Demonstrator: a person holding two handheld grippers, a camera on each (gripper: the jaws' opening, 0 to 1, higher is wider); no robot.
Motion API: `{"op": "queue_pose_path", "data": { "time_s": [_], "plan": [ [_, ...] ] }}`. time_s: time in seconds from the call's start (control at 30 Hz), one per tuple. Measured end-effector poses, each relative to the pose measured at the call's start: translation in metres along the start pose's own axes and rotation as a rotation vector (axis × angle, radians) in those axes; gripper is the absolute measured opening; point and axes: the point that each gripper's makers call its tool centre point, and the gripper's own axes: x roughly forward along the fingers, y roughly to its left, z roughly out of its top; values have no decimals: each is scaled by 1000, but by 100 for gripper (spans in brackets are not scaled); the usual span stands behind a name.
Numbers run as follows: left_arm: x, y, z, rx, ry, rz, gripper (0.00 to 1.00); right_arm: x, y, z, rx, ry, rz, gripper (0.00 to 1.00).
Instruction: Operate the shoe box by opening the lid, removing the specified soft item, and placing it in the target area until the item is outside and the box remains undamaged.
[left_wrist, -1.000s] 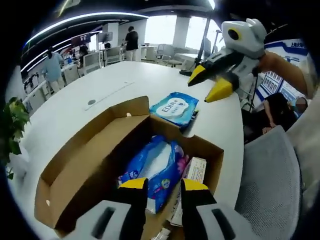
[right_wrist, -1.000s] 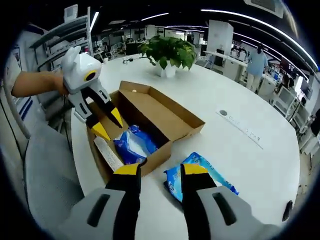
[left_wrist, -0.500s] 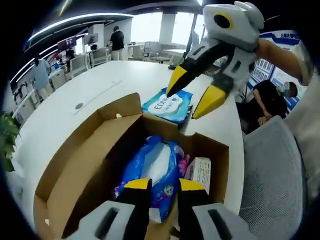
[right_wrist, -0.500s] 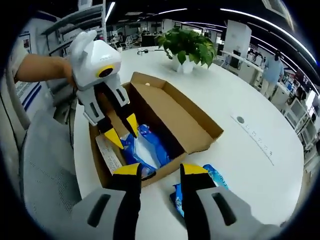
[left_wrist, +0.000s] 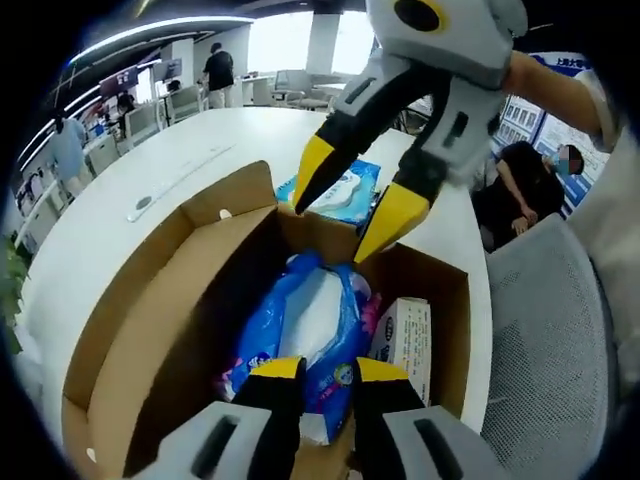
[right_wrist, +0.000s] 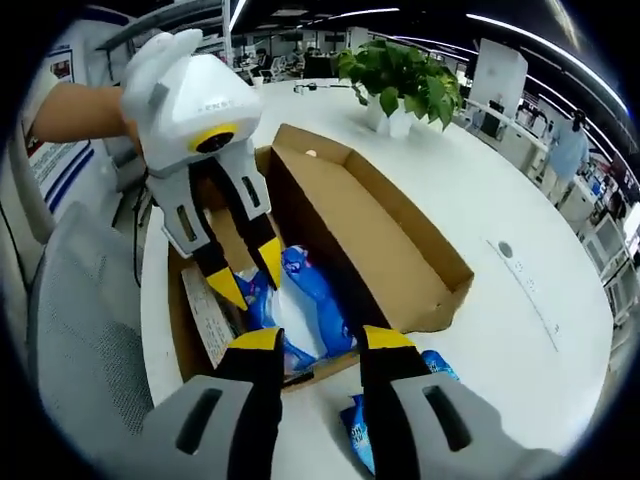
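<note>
In the left gripper view the left gripper (left_wrist: 316, 372) hangs over the near end of the open shoe box (left_wrist: 170, 330), its fingers (left_wrist: 274, 372) parted with nothing between them. The right gripper (left_wrist: 348, 205) comes in from above, its fingers spread and empty, tips at the far box wall just over the blue soft pack (left_wrist: 305, 335) lying inside the box. A small white carton (left_wrist: 405, 335) lies beside that pack (against the right-hand wall).

The right gripper view shows the left gripper (right_wrist: 245, 275) reaching down into the box, one tip at the blue soft pack (right_wrist: 310, 310). A second blue pack (left_wrist: 335, 190) lies outside on the white table (left_wrist: 120, 190), just past the box. A potted plant (right_wrist: 400, 85) stands further along the table. A grey chair (left_wrist: 550, 350) stands close by the table edge.
</note>
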Motion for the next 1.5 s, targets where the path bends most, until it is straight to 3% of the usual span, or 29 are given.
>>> {"op": "queue_pose_path", "data": {
  "time_s": [0.17, 0.3, 0.57, 0.67, 0.83, 1.5],
  "plan": [
    [2, -1, -4, 20, 22, -8, 16, 16, -2, 0, -20, 29, 1, 26],
    [3, 2, -10, 84, 55, 13, 7, 28, -4, -1, -35, 54, -7, 23],
    [3, 4, -13, 87, 55, 12, 1, 44, -4, -4, -32, 83, -20, 15],
    [2, 6, -13, 81, 52, 18, 0, 47, -5, -7, -39, 98, -26, 8],
    [-1, 5, -13, 75, 44, 21, 0, 50, 0, -8, -63, 106, -15, 0],
    [-28, 4, -10, 71, 36, 58, 0, 37, 6, 9, -82, 78, -6, 0]
  ]
}}
